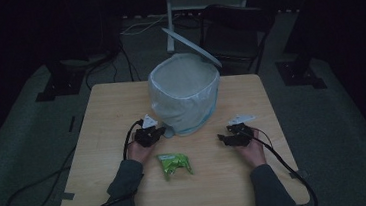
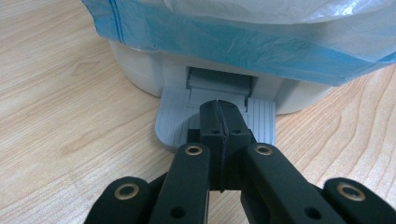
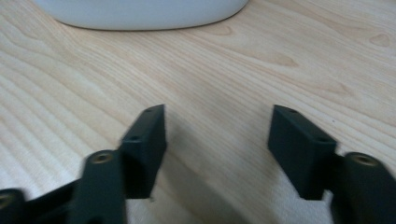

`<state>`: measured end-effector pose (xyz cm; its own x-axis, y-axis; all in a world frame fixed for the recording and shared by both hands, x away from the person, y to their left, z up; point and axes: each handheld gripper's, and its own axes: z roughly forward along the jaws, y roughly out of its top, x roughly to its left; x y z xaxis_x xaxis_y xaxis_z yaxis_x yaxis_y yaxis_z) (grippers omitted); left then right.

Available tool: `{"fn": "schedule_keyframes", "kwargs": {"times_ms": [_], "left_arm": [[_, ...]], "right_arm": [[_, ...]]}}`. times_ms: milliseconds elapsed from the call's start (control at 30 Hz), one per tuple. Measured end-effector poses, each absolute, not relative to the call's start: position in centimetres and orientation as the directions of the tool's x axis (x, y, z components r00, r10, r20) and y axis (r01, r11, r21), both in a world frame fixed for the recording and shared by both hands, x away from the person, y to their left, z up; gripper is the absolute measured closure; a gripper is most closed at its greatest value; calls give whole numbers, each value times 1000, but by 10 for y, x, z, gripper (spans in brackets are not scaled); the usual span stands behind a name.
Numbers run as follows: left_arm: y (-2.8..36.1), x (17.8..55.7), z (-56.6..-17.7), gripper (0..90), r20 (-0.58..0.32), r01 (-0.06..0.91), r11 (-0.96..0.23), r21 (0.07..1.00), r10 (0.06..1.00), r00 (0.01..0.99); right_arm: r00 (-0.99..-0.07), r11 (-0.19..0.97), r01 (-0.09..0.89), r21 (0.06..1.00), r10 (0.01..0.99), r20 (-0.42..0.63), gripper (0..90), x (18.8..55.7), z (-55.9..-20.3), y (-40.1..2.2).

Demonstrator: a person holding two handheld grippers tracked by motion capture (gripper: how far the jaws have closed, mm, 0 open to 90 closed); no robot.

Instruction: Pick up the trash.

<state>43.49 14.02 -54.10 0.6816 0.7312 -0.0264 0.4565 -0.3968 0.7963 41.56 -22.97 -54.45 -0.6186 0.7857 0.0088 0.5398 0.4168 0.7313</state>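
A white pedal bin (image 1: pixel 185 95) lined with a pale blue bag (image 2: pixel 233 42) stands at the middle back of the wooden table (image 1: pixel 107 119), its lid (image 1: pixel 193 47) tilted up. My left gripper (image 1: pixel 159 131) is shut, and its joined tips (image 2: pixel 223 116) rest on the bin's grey ribbed pedal (image 2: pixel 173 116). My right gripper (image 1: pixel 223 138) hovers low over bare wood to the right of the bin, open with nothing between its jaws (image 3: pixel 217 135). The bin's white base (image 3: pixel 140 11) lies just ahead of it. A crumpled green packet (image 1: pixel 175 164) lies between the two hands, nearer the front.
A dark chair (image 1: pixel 234 23) and a white stand (image 1: pixel 169 19) sit behind the table. Cables (image 1: pixel 28 192) loop on the carpet at the left. Black stand feet (image 1: pixel 299 75) flank the table. Bare wood lies along the table's left and right sides.
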Motion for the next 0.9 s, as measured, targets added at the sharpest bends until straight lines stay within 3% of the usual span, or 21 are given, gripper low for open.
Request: {"fn": "schedule_keyframes", "kwargs": {"times_ms": [167,900], "left_arm": [[140,435,-541,900,-29,458,-394,797,732,681],[140,434,-541,900,-22,454,-399,796,732,681]], "right_arm": [[-623,419,555,718,782,26,512,412,-541,-232],[-724,458,472,753,689,35,513,380,-503,-212]]}}
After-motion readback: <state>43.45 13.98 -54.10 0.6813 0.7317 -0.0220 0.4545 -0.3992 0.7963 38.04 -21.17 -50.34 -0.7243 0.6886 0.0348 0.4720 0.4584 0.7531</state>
